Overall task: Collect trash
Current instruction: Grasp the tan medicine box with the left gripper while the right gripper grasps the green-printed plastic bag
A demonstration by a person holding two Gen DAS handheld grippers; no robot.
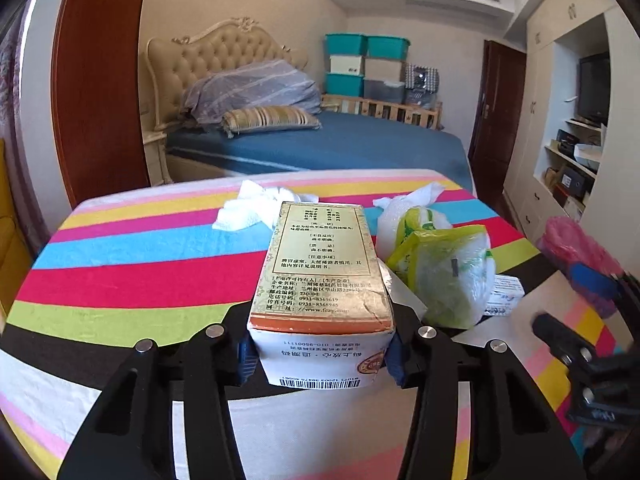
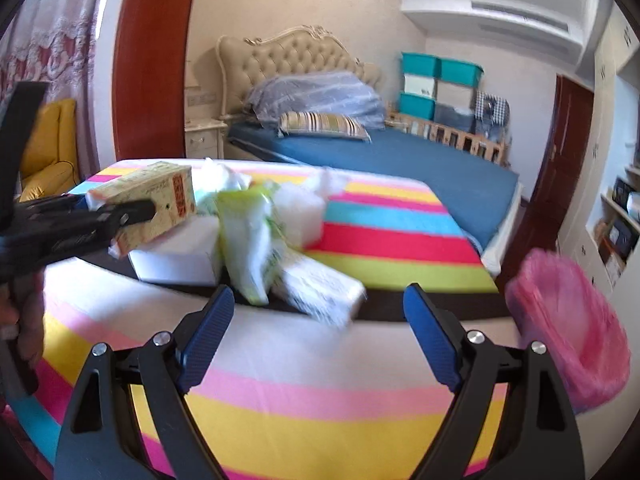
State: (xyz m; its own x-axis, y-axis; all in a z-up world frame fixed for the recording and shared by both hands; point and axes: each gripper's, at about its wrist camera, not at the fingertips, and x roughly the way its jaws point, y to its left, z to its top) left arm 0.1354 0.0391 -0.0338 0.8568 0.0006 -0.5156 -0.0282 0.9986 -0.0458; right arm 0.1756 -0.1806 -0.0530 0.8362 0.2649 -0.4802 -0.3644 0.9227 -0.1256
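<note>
My left gripper (image 1: 320, 354) is shut on a gold medicine box (image 1: 316, 264) and holds it above the striped table; the box also shows at the left of the right wrist view (image 2: 156, 204). My right gripper (image 2: 318, 320) is open and empty, low over the table in front of the trash pile. The pile holds a green-and-white plastic bag (image 2: 250, 240), a small white-and-blue box (image 2: 320, 288), a white box (image 2: 180, 252) and crumpled white tissues (image 1: 252, 204). A bin lined with a pink bag (image 2: 568, 328) stands at the table's right edge.
The table wears a striped cloth (image 1: 132, 264). Behind it stands a bed with a blue sheet (image 1: 340, 144). A yellow chair (image 2: 48, 152) is at the left, white cupboards and shelves (image 1: 572, 152) at the right.
</note>
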